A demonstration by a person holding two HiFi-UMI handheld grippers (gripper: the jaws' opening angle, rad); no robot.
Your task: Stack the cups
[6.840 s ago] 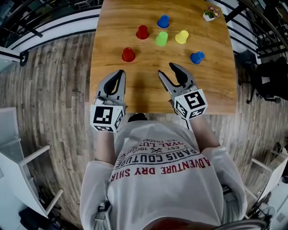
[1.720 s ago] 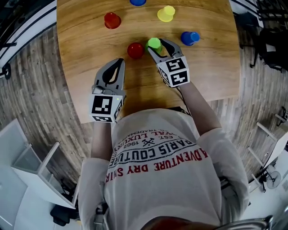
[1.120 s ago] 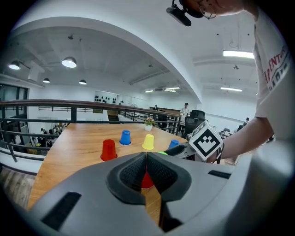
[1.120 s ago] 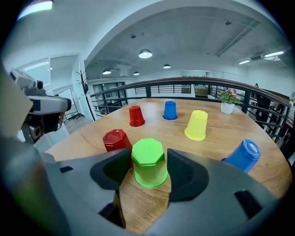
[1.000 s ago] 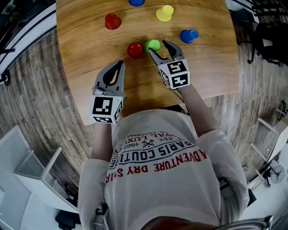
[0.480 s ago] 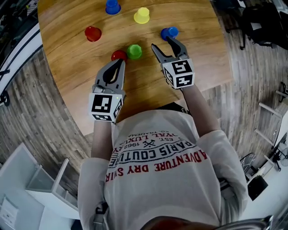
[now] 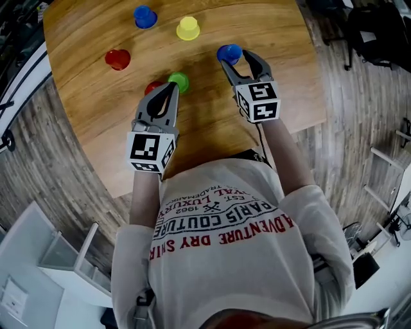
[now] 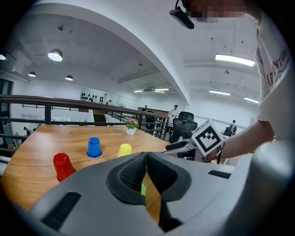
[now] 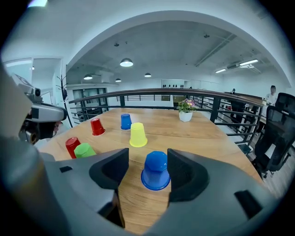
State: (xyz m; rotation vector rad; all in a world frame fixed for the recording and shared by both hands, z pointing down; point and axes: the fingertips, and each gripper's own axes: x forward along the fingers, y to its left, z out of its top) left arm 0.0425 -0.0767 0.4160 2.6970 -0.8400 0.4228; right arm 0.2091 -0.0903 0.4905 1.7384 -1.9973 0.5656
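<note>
Okay, right gripper [image 7: 236, 59] is over the pale wooden counter [image 7: 276, 32]. Its fingers [image 9: 110, 168] are spread wide, with an upside-down blue plastic cup [image 9: 156, 171] standing on the counter between them. The pads are not pressing it, going by the right gripper view.

Left gripper [image 7: 171, 87] sits to the left and nearer the person, fingers [image 8: 129, 173] closed tip to tip, nothing held. Its tips are just beside an upside-down green plastic cup [image 7: 178, 81] and a red plastic cup [image 7: 153, 87]; those two stand side by side, touching or nearly.

Further out on the counter, upside down and apart from each other: second red plastic cup [image 7: 117, 59], second blue plastic cup [image 7: 145, 16], yellow plastic cup [image 7: 188, 28]. Every cup stands singly.

Small white pot with a flowering plant [image 9: 185, 113] stands at the far edge in the right gripper view.

Each gripper carries a marker cube [image 7: 259, 101] with black-and-white squares.

The person's white T-shirt [image 7: 225, 257] has print, seen upside down: "PARIS COUTURE" and "ADVENTURE DRY SHIR", cut off at a fold. A smaller "EST" line is too small to read fully.
</note>
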